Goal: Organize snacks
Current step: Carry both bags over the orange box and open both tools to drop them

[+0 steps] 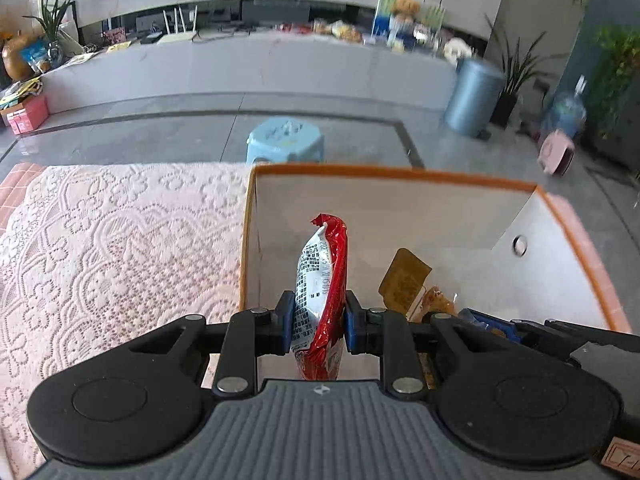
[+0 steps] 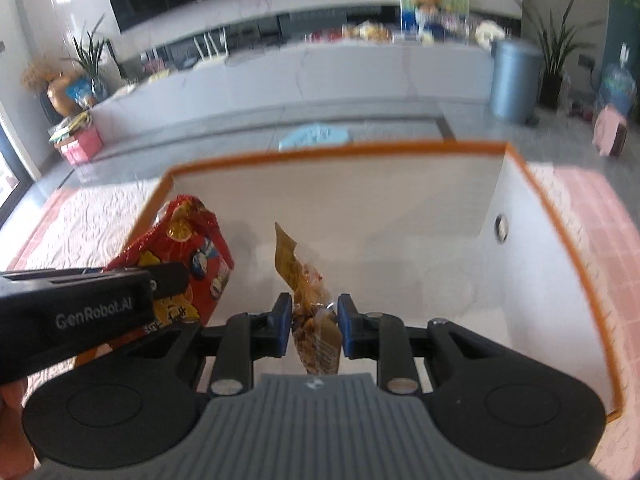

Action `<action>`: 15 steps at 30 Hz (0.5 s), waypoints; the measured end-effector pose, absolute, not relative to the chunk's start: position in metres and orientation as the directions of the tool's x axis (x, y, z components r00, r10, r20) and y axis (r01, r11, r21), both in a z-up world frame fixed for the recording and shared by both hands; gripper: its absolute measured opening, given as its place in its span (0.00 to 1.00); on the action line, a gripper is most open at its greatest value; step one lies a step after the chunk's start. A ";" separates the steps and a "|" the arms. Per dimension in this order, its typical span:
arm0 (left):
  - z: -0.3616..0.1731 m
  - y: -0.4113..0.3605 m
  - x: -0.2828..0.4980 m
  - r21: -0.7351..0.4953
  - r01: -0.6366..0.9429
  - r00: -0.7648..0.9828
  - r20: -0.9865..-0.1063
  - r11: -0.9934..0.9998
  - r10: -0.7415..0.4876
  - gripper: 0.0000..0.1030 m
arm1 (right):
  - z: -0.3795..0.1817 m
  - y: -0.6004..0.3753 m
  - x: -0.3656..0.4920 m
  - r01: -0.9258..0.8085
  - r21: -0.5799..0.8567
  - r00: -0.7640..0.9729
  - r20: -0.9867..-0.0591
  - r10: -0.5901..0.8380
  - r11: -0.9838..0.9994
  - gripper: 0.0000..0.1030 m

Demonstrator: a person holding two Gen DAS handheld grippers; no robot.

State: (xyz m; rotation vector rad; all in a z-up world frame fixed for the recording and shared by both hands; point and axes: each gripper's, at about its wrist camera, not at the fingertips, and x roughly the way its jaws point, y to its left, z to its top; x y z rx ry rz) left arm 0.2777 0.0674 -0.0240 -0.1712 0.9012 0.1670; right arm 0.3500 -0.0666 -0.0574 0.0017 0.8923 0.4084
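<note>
My left gripper is shut on a red snack packet, held edge-on over the near left part of a white box with an orange rim. The same red packet shows at the left of the right wrist view, behind the left gripper's black body. My right gripper is shut on a yellow, partly clear snack packet above the box's white floor. In the left wrist view that yellow packet hangs just right of the red one.
The box stands on a pink lace tablecloth. A round hole marks the box's right wall. Beyond the table lie a blue stool, a grey bin, potted plants and a long white counter with clutter.
</note>
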 end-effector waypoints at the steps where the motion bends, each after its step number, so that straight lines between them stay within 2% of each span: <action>1: -0.025 0.066 0.278 -0.064 -0.216 0.600 -0.796 0.974 0.081 0.26 | -0.061 -0.066 0.353 -0.339 0.184 0.538 -0.766 0.351 0.922 0.21; 6: -0.029 0.065 0.276 -0.019 -0.212 0.556 -0.825 0.977 0.105 0.26 | -0.070 -0.066 0.358 -0.308 0.245 0.472 -0.800 0.371 0.919 0.21; 11: -0.026 0.065 0.272 0.023 -0.204 0.557 -0.820 0.979 0.135 0.28 | -0.074 -0.063 0.354 -0.312 0.236 0.465 -0.807 0.365 0.920 0.21; 15: -0.020 0.062 0.268 0.019 -0.187 0.571 -0.811 0.982 0.124 0.37 | -0.074 -0.065 0.355 -0.302 0.243 0.462 -0.808 0.364 0.922 0.21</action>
